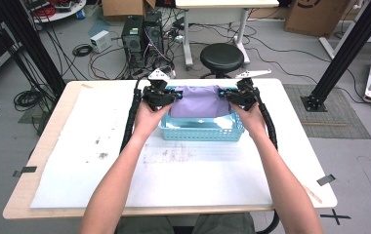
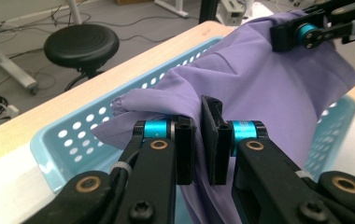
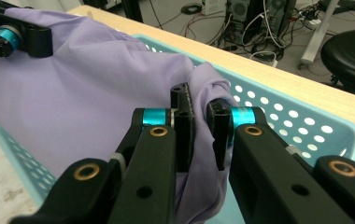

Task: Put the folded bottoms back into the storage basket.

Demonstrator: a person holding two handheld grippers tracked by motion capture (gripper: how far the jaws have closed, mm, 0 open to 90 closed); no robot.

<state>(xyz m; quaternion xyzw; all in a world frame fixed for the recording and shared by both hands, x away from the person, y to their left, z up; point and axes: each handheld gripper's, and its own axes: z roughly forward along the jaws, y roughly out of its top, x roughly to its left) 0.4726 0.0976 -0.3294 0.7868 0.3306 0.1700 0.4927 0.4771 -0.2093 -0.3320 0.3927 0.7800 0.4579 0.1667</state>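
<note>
A purple cloth (image 1: 199, 101) hangs stretched over a light blue perforated basket (image 1: 200, 132) at the far middle of the table. My left gripper (image 1: 174, 96) is shut on the cloth's left edge, and my right gripper (image 1: 226, 95) is shut on its right edge. In the left gripper view the jaws pinch a fold of the purple cloth (image 2: 259, 88) at the left gripper (image 2: 198, 144), with the basket (image 2: 73, 140) beneath and the right gripper (image 2: 301, 33) far off. In the right gripper view the right gripper (image 3: 200, 130) clamps the cloth (image 3: 82, 102) above the basket (image 3: 278, 116).
The white mat (image 1: 174, 170) covers the wooden table (image 1: 47, 146). A black stool (image 1: 221, 57) stands just beyond the far edge, with computers (image 1: 142, 36) and cables on the floor. Black frame posts (image 1: 352, 46) rise at both sides.
</note>
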